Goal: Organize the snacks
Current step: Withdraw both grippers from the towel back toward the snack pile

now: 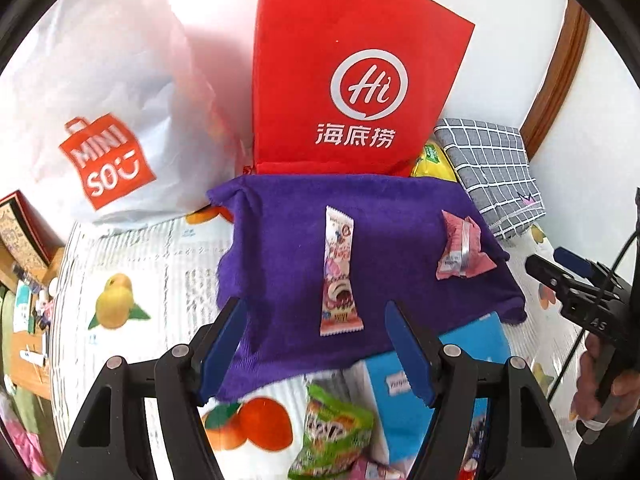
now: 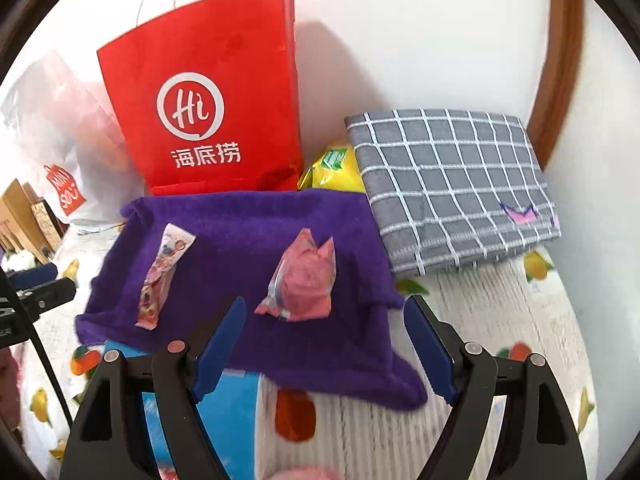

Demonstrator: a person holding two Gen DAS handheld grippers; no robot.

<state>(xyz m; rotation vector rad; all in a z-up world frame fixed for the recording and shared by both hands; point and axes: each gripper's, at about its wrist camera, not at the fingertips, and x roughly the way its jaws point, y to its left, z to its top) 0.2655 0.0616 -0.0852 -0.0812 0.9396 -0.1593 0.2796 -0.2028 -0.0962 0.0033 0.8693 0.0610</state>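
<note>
fuzzy purple cloth [image 1: 372, 216], glossy plastic snack wrappers [image 1: 340, 272]

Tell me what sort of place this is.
Probably a home, on a table against a wall: a fruit-print tablecloth, shopping bags, the red paper bag and white plastic bag, and a folded grey checked cloth suggest it.

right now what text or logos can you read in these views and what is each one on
"Hi" in a white ring, with "海底捞" beneath: red paper bag
"MINI SO" on an orange bag logo: white plastic bag
Print on the long snack wrapper, pink packet, green packet, blue box and yellow bag: too small or blurred to read
</note>
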